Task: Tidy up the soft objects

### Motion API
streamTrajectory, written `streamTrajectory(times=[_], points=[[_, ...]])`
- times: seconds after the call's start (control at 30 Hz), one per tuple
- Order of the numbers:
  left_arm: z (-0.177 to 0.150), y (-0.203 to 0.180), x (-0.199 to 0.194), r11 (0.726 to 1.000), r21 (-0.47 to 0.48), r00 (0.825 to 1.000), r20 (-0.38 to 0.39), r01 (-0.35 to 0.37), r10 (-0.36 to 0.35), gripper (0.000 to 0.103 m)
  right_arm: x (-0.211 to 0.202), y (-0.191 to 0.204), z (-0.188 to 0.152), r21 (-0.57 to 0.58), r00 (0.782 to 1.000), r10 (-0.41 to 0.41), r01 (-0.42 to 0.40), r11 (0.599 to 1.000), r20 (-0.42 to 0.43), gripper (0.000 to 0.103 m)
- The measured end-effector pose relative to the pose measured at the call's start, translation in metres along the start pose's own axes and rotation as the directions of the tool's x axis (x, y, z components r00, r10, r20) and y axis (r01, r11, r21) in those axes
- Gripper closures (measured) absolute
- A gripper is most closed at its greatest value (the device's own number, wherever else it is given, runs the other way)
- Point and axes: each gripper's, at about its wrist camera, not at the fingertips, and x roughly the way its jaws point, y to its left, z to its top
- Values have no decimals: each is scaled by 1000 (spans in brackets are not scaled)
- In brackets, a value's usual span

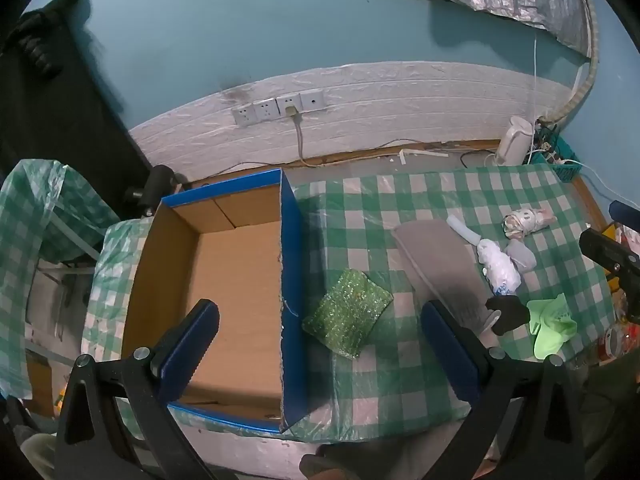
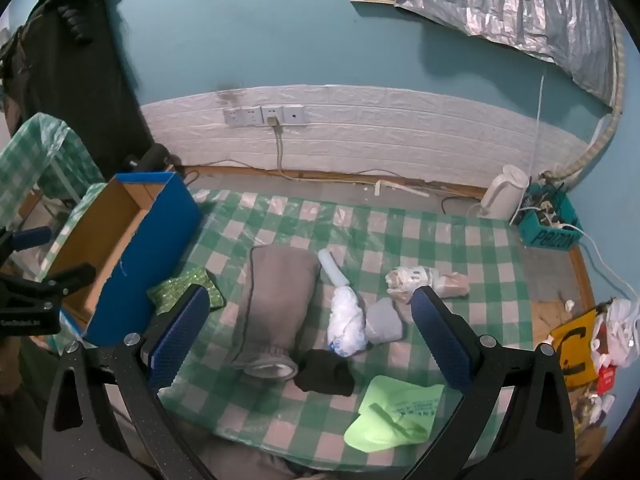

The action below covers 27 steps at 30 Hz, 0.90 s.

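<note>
An open blue cardboard box (image 1: 291, 280) (image 2: 160, 236) stands at the left of the checked table, with nothing in it. Soft things lie to its right: a green sequin pad (image 1: 347, 313) (image 2: 184, 289), a grey pillow (image 1: 440, 268) (image 2: 276, 304), a white plastic bag bundle (image 1: 500, 266) (image 2: 346, 322), a small grey cloth (image 2: 383, 320), a black cloth (image 1: 507, 313) (image 2: 324, 372), a light green bag (image 1: 552, 330) (image 2: 394, 412) and a wrapped bundle (image 1: 528, 220) (image 2: 426, 280). My left gripper (image 1: 316, 344) is open over the box's right wall. My right gripper (image 2: 308, 328) is open above the pillow and bag.
A white kettle (image 2: 502, 192) and a teal basket of cables (image 2: 550, 220) stand at the back right. Wall sockets (image 2: 266, 115) with a plugged cable are behind the table. A yellow sign and bags (image 2: 576, 346) lie off the right edge.
</note>
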Motion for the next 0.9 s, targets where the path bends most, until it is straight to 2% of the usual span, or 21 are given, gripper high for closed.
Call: streamTrajectory(times=[0.9], points=[[2,0,-4,1000,3,1000,25,-3,3,1,1,1,0,0,1000,-1,1,1000,-2,2]])
